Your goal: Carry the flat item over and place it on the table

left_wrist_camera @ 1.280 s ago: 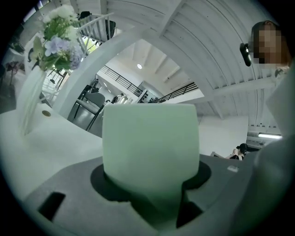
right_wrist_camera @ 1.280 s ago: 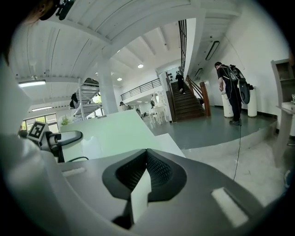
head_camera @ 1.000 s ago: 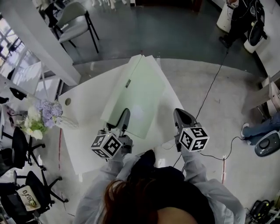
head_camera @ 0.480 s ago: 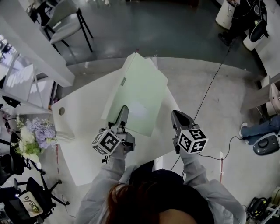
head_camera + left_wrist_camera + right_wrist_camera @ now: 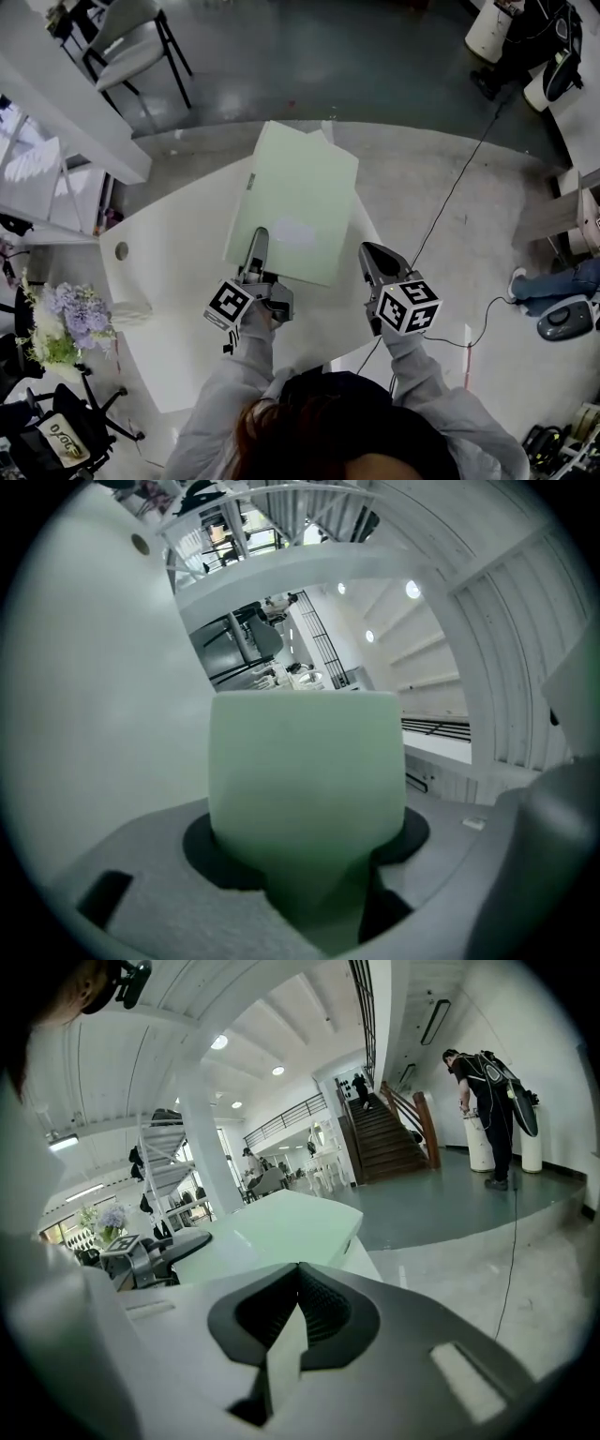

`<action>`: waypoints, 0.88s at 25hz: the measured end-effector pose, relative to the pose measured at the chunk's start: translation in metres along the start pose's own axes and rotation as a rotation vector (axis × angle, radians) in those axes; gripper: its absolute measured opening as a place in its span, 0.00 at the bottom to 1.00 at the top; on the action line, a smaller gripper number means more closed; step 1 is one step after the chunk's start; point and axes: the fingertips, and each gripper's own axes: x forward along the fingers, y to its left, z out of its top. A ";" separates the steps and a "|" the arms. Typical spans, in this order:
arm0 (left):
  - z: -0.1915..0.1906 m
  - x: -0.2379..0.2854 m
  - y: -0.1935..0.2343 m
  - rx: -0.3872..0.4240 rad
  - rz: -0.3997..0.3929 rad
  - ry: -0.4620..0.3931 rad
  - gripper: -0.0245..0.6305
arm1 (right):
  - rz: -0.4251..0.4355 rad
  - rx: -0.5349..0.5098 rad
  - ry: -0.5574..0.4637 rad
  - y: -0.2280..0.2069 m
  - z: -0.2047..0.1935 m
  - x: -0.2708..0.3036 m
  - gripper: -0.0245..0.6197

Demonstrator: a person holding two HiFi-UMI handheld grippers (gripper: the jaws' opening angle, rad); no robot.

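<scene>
The flat item is a pale green rectangular board, held level and low over the white table. Whether it touches the top I cannot tell. My left gripper is shut on its near edge, and in the left gripper view the green board fills the space between the jaws. My right gripper hangs to the right of the board's near corner, jaws shut and empty. The right gripper view shows those jaws closed, with the board and the left gripper beyond.
The table has a round cable hole at its left. A bunch of flowers and a desk chair stand to the left, a grey chair beyond. A black cable crosses the floor at right. A person stands far right.
The board and both grippers have shifted further in over the table, and the board has turned a little. The left gripper's hold is the same; the right stays shut.
</scene>
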 end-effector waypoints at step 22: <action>-0.009 0.038 0.067 -0.354 0.154 -0.089 0.47 | 0.017 0.053 0.042 -0.019 -0.007 0.036 0.06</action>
